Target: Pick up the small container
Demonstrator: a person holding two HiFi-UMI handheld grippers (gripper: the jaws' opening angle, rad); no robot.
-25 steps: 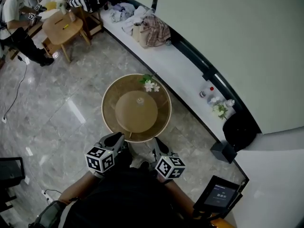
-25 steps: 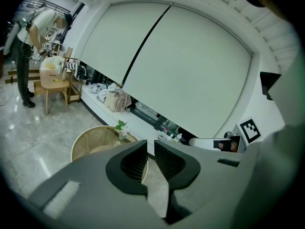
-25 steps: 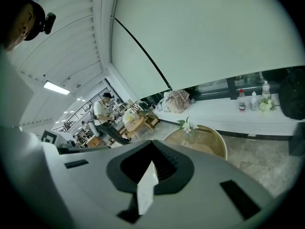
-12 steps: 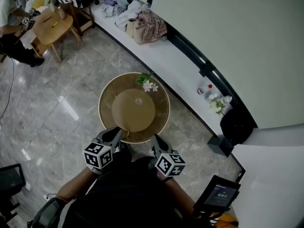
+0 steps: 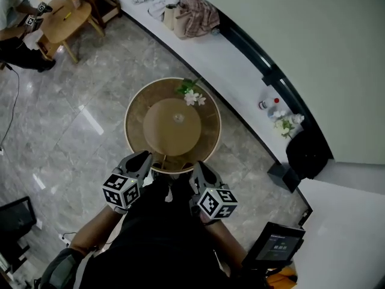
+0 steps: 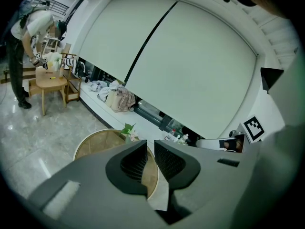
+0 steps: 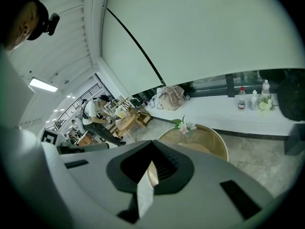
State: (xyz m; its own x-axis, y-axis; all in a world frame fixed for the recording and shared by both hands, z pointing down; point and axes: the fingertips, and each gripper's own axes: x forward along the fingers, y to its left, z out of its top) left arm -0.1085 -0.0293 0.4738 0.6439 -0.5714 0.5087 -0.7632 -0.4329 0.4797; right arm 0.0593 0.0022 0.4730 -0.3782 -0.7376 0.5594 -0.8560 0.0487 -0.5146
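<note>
Hands sit low and close to the body in the head view, both short of the round worktop (image 5: 135,110). The left gripper (image 5: 144,159) and right gripper (image 5: 197,168) point at its near rim, side by side. A tiny clear thing on the raised middle disc looks to me like the small container (image 5: 178,118). It stands alone, well apart from both grippers. The flowers (image 5: 191,95) are at the far edge. Some bottles (image 5: 269,105) stand on the white ledge (image 5: 234,71) by the wall, but those seem out of reach from here.

The left gripper view shows its jaws drawn together with only a sliver between them and nothing caught in it. I take that for a resting carry, since nothing is near enough to grasp. The container itself is hidden behind the jaws.

The right gripper view shows much the same: jaws closed and empty, worktop and flowers beyond. I cannot make out the container there. Whichever gripper goes for it will need to open before it reaches over the rim.
</note>
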